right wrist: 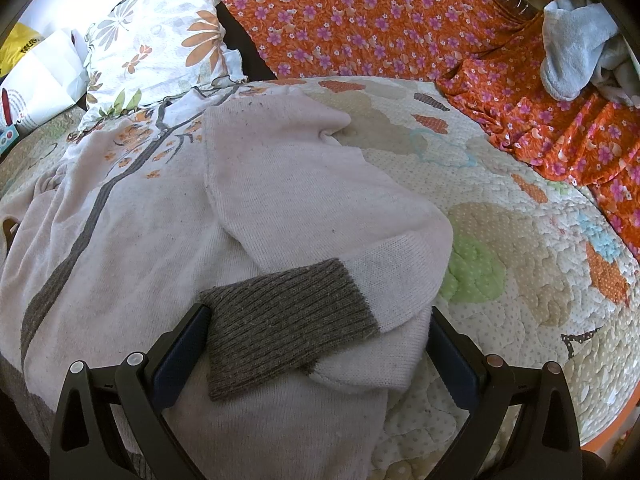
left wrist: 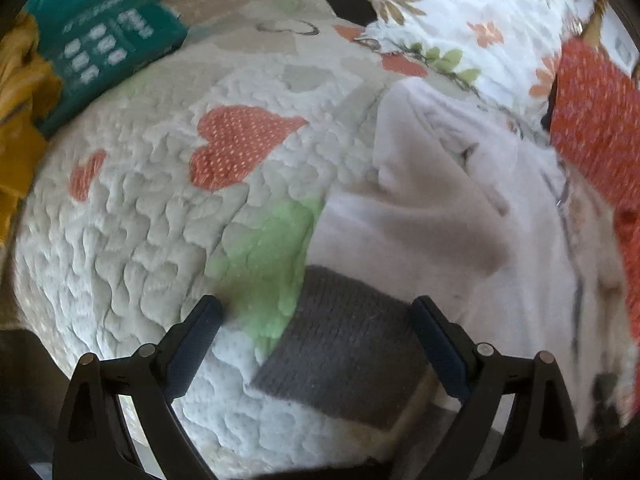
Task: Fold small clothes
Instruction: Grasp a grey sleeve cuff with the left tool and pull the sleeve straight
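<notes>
A small pale pink knit sweater (right wrist: 132, 240) with grey trim and an orange tree print lies on the quilt. In the right wrist view one sleeve (right wrist: 304, 200) is folded across the body, its grey ribbed cuff (right wrist: 280, 320) lying between the fingers of my open right gripper (right wrist: 320, 322). In the left wrist view the other sleeve (left wrist: 420, 216) lies on the quilt, its grey cuff (left wrist: 344, 340) between the fingers of my open left gripper (left wrist: 316, 316). Neither gripper holds cloth.
The quilt (left wrist: 140, 220) has heart and patch shapes. A teal package (left wrist: 100, 44) and yellow cloth (left wrist: 20, 100) lie at the left. A floral pillow (right wrist: 160, 40), orange flowered fabric (right wrist: 380, 20) and a grey-blue towel (right wrist: 576, 48) lie at the back and right.
</notes>
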### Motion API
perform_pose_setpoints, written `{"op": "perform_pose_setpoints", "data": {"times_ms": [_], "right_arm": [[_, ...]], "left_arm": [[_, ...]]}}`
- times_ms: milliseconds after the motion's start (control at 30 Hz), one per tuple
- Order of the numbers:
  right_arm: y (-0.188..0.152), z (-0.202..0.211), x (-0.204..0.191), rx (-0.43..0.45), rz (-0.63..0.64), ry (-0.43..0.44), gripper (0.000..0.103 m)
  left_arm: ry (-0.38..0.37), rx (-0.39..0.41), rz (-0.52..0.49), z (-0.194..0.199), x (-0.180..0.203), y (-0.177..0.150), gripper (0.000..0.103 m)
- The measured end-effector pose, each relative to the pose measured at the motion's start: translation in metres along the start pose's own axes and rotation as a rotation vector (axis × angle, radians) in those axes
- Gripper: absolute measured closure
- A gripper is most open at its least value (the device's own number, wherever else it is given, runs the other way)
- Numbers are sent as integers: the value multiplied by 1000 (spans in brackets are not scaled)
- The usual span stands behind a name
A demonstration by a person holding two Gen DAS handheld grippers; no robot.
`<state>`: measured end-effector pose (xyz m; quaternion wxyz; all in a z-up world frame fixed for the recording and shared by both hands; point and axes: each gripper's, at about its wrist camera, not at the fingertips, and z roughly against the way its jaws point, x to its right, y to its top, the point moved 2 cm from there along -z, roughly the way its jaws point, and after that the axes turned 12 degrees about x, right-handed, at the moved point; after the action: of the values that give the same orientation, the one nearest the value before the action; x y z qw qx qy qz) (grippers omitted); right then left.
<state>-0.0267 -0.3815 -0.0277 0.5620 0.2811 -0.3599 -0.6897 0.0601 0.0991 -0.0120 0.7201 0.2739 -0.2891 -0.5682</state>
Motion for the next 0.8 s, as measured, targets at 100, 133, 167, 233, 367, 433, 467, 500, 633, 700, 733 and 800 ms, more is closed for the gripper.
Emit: {"op": "perform_pose_setpoints", "data": {"times_ms": [100, 133, 167, 233, 367, 433, 467, 500, 633, 700, 733, 800], "right_arm": [[0, 0, -1, 4, 4, -3, 0], [0, 0, -1, 5, 4, -4, 0], [0, -1, -1, 6, 5, -4, 0], [0, -1, -1, 6, 5, -4, 0], [0, -1, -2, 6, 4, -5, 0], [0, 0, -2, 6, 5, -6, 0], [0, 0, -2, 6, 5, -6, 0], [0, 0, -2, 6, 5, -6, 0], [0, 0, -2, 6, 6, -7, 0], [1, -1, -1, -9, 0, -1, 0], [3, -2, 0, -37, -8, 9, 0], [12, -3, 5, -112, -42, 58, 1]], "left_arm": [[21, 22, -41, 9, 5, 1, 77], [12, 11, -32, 10, 4, 4, 99], [9, -6, -17, 12, 1, 6, 97], [46, 10, 31, 20, -15, 12, 97], [169, 55, 130, 43, -66, 25, 97], [234, 65, 163, 52, -91, 28, 96], [273, 69, 175, 59, -104, 27, 96], [306, 72, 184, 63, -114, 25, 95], [407, 78, 238, 82, -143, 14, 95], [355, 77, 274, 94, -143, 8, 90], [330, 81, 283, 97, -140, 8, 85], [276, 109, 283, 111, -125, 7, 62]]}}
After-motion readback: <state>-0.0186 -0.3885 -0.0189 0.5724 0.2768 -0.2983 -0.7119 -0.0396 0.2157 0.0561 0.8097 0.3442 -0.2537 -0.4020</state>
